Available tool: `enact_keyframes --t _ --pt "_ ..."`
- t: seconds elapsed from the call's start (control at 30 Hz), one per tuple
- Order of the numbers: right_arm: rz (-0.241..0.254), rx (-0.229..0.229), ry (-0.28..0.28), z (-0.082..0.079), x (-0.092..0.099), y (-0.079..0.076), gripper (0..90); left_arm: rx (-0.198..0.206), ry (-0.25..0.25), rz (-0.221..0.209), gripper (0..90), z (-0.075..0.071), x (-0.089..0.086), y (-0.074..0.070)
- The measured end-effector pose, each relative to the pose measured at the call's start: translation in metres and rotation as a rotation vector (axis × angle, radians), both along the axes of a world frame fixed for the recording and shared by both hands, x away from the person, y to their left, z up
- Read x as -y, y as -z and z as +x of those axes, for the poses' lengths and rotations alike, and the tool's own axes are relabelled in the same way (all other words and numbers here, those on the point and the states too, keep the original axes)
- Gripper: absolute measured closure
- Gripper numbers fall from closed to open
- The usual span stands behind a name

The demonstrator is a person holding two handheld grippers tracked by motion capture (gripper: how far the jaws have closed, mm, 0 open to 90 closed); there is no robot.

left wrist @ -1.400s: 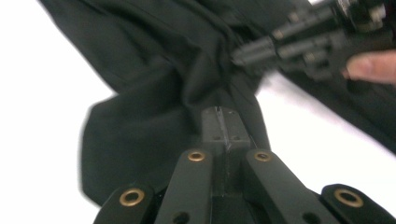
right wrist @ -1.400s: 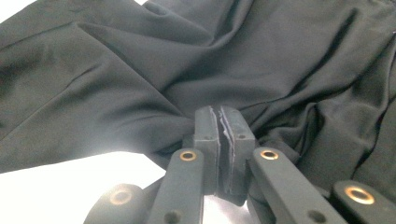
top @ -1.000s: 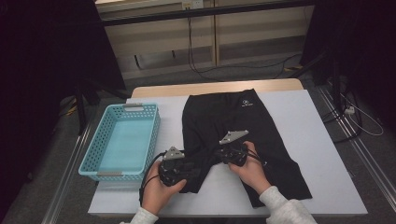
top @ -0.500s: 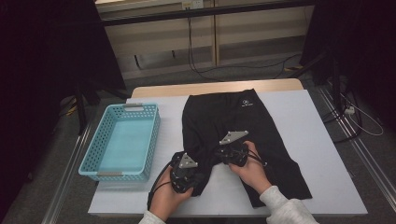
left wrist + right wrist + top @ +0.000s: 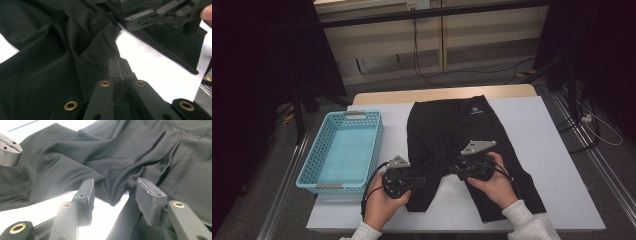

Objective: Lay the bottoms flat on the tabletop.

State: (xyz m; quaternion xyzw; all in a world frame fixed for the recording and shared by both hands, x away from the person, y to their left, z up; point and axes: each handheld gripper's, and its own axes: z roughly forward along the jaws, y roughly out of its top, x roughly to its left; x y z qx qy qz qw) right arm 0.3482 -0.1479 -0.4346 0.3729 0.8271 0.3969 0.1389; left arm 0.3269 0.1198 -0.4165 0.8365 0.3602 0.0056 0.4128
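Note:
Black shorts lie spread on the white table, waistband at the far side. My left gripper points right at the inner edge of the near left leg. In the left gripper view its jaws are shut on that edge of the shorts. My right gripper points left at the crotch. Its jaws have just been opening and stand apart, and a fold of the shorts lies loose between them, untouched by the pads.
A light blue plastic basket stands left of the shorts, close to my left hand. Bare white table lies right of the shorts and along the near edge. Cables and dark stands lie on the floor beyond the table.
The left hand dipped toward the near edge, then came back up, and its jaws closed on the leg's edge. The right hand shifted slightly right.

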Motion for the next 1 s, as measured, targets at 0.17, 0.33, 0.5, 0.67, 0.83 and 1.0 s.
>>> enact_keyframes --t 0.17,0.33,0.5,0.67,0.83,1.0 --pt "0.028 -0.003 0.011 -0.001 0.003 0.001 43.7 0.009 0.079 0.051 70.3 -0.005 0.014 0.018" --pt "0.063 0.002 0.019 -0.004 0.009 -0.001 39.0 0.028 0.103 0.136 60.3 -0.011 0.022 0.026" --pt "0.066 0.006 0.020 -0.010 0.013 -0.003 37.7 0.043 0.096 0.178 65.5 -0.016 0.027 0.025" --pt "0.065 0.006 0.024 -0.010 0.016 -0.003 37.0 -0.018 0.105 0.148 88.5 -0.015 0.027 0.027" --pt "0.067 0.011 0.008 -0.010 0.016 -0.002 33.1 -0.047 0.094 0.137 90.0 -0.013 0.027 0.026" --pt "0.093 -0.006 -0.007 -0.010 0.015 -0.001 21.2 -0.080 0.110 0.104 90.0 -0.011 0.030 0.021"
